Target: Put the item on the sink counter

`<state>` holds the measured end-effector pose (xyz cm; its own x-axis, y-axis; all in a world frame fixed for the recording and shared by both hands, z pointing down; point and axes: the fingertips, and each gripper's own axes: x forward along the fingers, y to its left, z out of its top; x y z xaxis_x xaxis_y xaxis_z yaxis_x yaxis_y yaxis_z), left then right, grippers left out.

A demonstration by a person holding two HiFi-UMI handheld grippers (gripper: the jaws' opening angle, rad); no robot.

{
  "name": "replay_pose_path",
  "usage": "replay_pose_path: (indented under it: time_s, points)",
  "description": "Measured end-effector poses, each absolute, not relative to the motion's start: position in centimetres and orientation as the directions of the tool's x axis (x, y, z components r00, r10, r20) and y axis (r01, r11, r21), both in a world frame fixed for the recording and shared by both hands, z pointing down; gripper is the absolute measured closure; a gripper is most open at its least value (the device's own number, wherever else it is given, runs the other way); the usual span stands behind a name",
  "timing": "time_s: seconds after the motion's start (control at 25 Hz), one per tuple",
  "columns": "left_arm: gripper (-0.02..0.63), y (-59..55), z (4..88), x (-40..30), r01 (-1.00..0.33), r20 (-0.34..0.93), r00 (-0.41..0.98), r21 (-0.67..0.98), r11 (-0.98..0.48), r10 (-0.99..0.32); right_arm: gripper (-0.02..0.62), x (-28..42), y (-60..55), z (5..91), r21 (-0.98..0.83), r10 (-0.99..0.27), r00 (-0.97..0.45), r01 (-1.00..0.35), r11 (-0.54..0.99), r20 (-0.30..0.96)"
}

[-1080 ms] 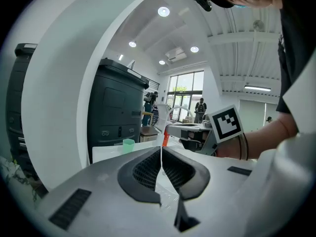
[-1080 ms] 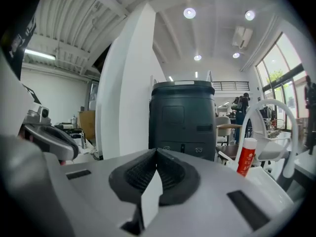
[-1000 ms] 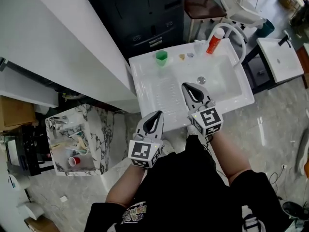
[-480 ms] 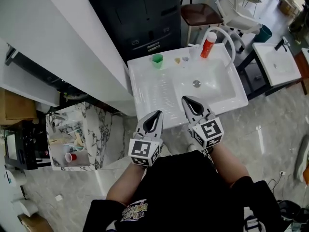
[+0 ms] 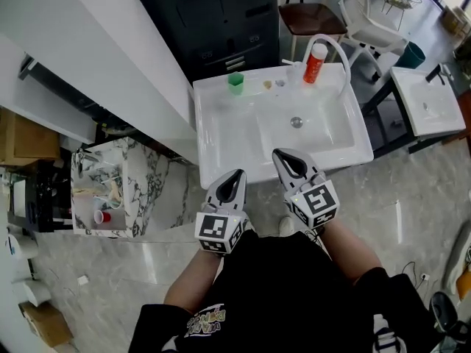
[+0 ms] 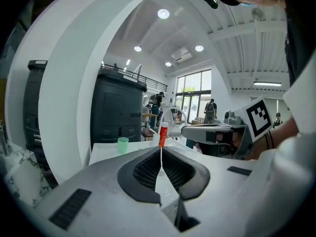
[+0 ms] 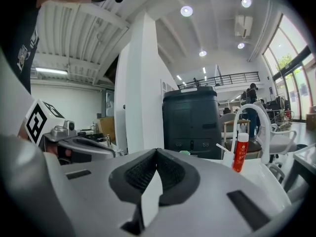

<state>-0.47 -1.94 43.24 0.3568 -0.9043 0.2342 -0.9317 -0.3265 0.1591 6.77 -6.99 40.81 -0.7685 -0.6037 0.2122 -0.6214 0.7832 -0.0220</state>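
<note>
Looks basically done, nothing being carried
Left gripper [image 5: 237,174] and right gripper [image 5: 277,154] both have fingers together and empty, at 6 o'clock of the sink desk [image 5: 221,140]; green cup [image 5: 235,82] sits at its 11, red bottle [image 5: 314,62] at 1, guessing one's the item

sink counter [image 5: 221,134] with cup [image 5: 235,83], bottle [image 5: 315,62]

**Around the sink**

On the sink counter [image 5: 221,134], along the far edge: cup [image 5: 235,83] at left, bottle [image 5: 314,56] at right, just beside the faucet [image 5: 344,68]. Behind, cabinet [image 5: 221,20]. To the left, low stand [image 5: 140,190]. Before the near edge, left gripper [image 5: 236,174] and right gripper [image 5: 279,154], side by side.
</note>
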Motion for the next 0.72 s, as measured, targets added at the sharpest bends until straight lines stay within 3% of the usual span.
replay_pose_path:
  time_s: [0.72]
  points:
    - [0.586, 0.8, 43.9, 3.4, -0.964, 0.259, 0.255, 0.142, -0.225, -0.931, 0.541, 9.7, -4.5, 41.9, -0.057, -0.509, -0.835, -0.53, 0.846, 0.211]
